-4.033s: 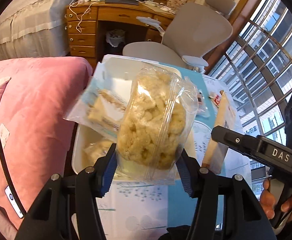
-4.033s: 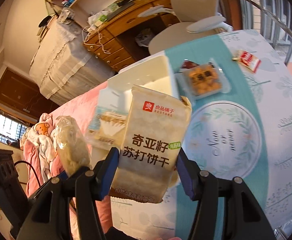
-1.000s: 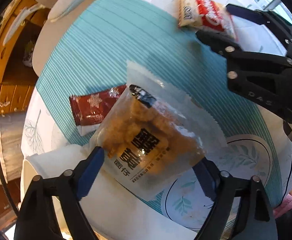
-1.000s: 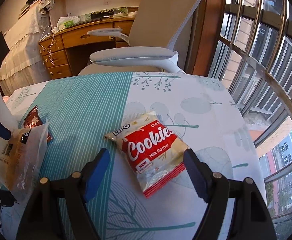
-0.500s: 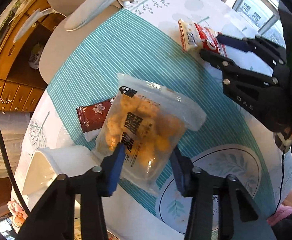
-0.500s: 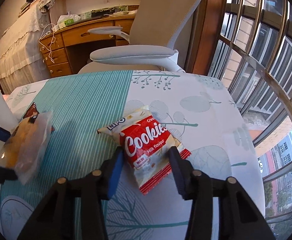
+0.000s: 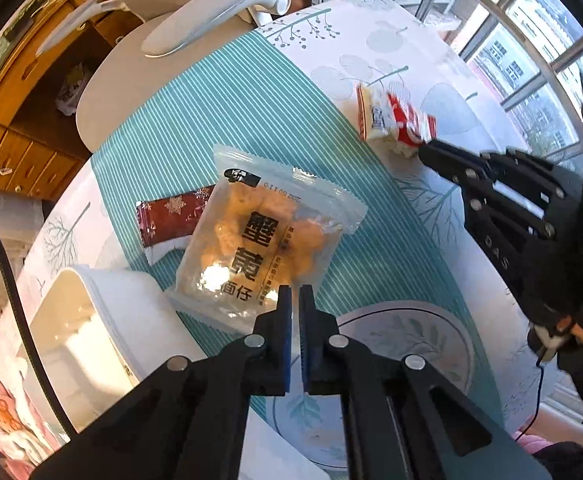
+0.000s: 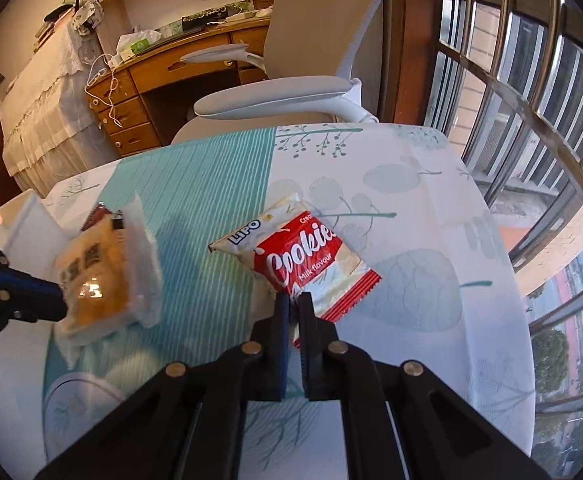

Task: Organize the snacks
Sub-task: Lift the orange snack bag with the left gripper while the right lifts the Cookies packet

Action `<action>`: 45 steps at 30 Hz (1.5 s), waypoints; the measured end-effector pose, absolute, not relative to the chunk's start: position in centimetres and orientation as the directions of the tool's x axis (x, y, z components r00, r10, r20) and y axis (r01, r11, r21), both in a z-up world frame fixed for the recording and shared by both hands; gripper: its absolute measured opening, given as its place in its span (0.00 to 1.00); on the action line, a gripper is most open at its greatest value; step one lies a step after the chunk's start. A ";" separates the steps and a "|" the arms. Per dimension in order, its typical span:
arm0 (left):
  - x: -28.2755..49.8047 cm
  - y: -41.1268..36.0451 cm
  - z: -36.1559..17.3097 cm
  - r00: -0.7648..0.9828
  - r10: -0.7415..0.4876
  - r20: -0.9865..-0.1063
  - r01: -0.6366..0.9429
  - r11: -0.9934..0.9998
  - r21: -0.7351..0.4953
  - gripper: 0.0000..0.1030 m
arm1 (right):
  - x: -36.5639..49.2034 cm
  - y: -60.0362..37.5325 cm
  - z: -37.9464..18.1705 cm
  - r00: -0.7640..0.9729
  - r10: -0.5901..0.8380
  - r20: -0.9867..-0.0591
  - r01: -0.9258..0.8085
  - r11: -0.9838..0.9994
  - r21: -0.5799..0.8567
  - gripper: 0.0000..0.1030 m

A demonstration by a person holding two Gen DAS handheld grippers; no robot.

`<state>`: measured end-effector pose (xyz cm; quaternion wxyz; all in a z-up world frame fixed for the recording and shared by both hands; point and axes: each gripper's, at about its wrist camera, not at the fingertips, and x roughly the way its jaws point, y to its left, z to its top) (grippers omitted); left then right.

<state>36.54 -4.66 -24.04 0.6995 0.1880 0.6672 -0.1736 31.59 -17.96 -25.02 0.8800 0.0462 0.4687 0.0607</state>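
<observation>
Left tongs [image 7: 295, 294] pinch the lower edge of the clear crab-roe snack bag [image 7: 259, 240], raised above the teal-striped tabletop [image 7: 211, 120] beside the white bin [image 7: 91, 320]. Right tongs [image 8: 294, 300] clamp the corner of the red cookie packet [image 8: 307, 256] farther right.

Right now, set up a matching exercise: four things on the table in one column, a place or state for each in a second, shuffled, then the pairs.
1. clear snack bag
2. red cookie packet
3. dark red wrapper
4. white bin

A. partly under another bag
B. pinched at its edge by the left gripper
C. open-topped, at the table's edge
D. pinched at its edge by the right gripper

Pairs: 1-B, 2-D, 3-A, 4-C
</observation>
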 end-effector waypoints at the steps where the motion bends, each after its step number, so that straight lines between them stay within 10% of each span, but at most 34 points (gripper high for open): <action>1: 36.4 -4.7 -23.9 0.049 0.000 -0.999 0.487 0.873 0.024 0.01 | 31.4 -18.0 -24.8 0.550 0.162 -0.819 -0.062 0.986 0.154 0.02; 10: 36.1 -4.8 -22.2 0.069 -0.003 -0.998 0.479 0.877 0.031 0.11 | 28.8 -19.0 -22.4 0.550 0.261 -0.793 -0.069 0.961 0.268 0.02; 15: 36.7 -4.7 -22.8 0.060 0.018 -0.998 0.492 0.870 0.045 0.59 | 27.5 -19.2 -21.9 0.539 0.300 -0.787 -0.087 0.949 0.303 0.02; 20: 38.2 -4.1 -24.2 0.042 0.003 -0.999 0.467 0.884 0.022 0.79 | 26.4 -19.3 -22.0 0.508 0.336 -0.793 -0.096 0.937 0.335 0.02; 45: 40.9 -5.5 -30.7 0.001 0.093 -0.996 0.501 0.862 0.081 0.96 | 23.3 -19.7 -21.1 0.409 0.405 -0.818 -0.057 0.906 0.419 0.02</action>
